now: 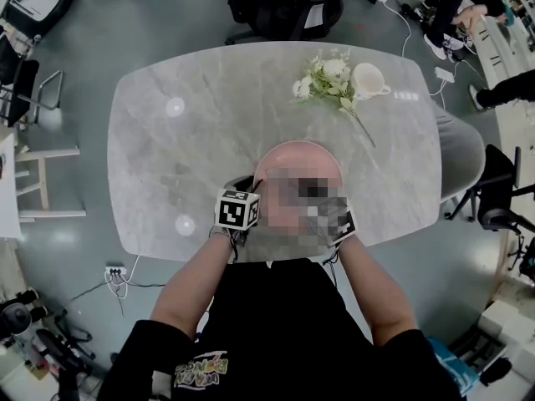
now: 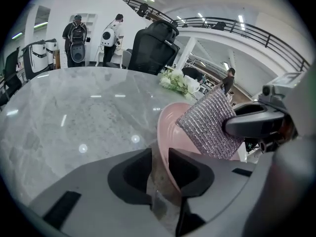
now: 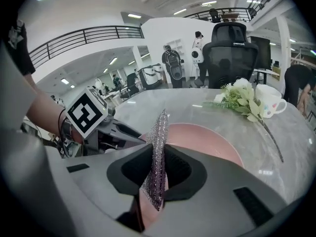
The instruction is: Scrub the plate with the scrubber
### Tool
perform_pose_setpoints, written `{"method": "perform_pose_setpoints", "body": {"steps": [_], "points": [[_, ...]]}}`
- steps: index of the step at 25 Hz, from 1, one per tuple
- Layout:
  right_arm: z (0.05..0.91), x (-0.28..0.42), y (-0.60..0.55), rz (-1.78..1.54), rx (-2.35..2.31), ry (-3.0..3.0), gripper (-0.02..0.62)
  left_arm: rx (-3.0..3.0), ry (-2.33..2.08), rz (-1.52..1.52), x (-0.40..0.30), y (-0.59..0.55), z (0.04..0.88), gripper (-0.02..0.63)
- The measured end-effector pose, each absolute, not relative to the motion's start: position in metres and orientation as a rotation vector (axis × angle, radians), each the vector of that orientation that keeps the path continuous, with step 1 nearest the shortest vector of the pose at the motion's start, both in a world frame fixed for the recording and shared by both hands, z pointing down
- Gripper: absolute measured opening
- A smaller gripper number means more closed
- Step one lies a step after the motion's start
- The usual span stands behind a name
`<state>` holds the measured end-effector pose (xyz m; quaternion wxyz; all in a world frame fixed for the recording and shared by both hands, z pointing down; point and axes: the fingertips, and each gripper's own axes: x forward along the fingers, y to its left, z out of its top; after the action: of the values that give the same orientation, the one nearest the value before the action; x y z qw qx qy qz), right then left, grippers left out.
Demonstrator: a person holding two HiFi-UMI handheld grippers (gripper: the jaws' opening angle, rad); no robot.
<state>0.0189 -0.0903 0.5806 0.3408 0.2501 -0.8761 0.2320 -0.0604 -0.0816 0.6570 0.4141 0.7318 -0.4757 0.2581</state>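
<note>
Right gripper [image 3: 157, 153] pinching scrubber [image 3: 160, 126] edge-on, over pink plate [image 1: 297, 153] at near edge of table [image 1: 167, 157]. Left gripper [image 2: 158, 158] jaws spread, plate rim between, not clamped. Scrubbing looks unstarted; steadying and rubbing all left.

No readable text; shirt print [image 1: 201, 368] illegible, cube [image 1: 237, 210] carries only square markers.

Your table [image 1: 167, 165] is grey marbled stone with rounded corners. The pink plate [image 1: 297, 148] sits at your near edge, right of centre. At the far side lie a spray of white flowers [image 1: 326, 78] (stem trailing toward the plate) and, just beside it, a white mug [image 1: 368, 80].
</note>
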Motion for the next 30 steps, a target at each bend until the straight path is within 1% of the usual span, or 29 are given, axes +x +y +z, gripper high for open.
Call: {"method": "perform_pose_setpoints", "body": {"steps": [4,5,14,30], "points": [[0.591,0.012,-0.091,0.550,0.595,-2.234,0.076,1.846,-1.198,0.667,-0.058,-0.081,0.658,0.070],[0.593,0.011,-0.091,0.535,0.583,-2.222,0.076,1.845,-1.203,0.669,-0.057,-0.081,0.658,0.067],[0.610,0.000,-0.101,0.380,0.468,-2.119,0.077,1.831,-1.222,0.652,-0.057,-0.082,0.657,0.061],[0.635,0.002,-0.140,0.066,0.486,-1.862,0.084,1.844,-1.200,0.635,-0.056,-0.083,0.658,0.058]]}}
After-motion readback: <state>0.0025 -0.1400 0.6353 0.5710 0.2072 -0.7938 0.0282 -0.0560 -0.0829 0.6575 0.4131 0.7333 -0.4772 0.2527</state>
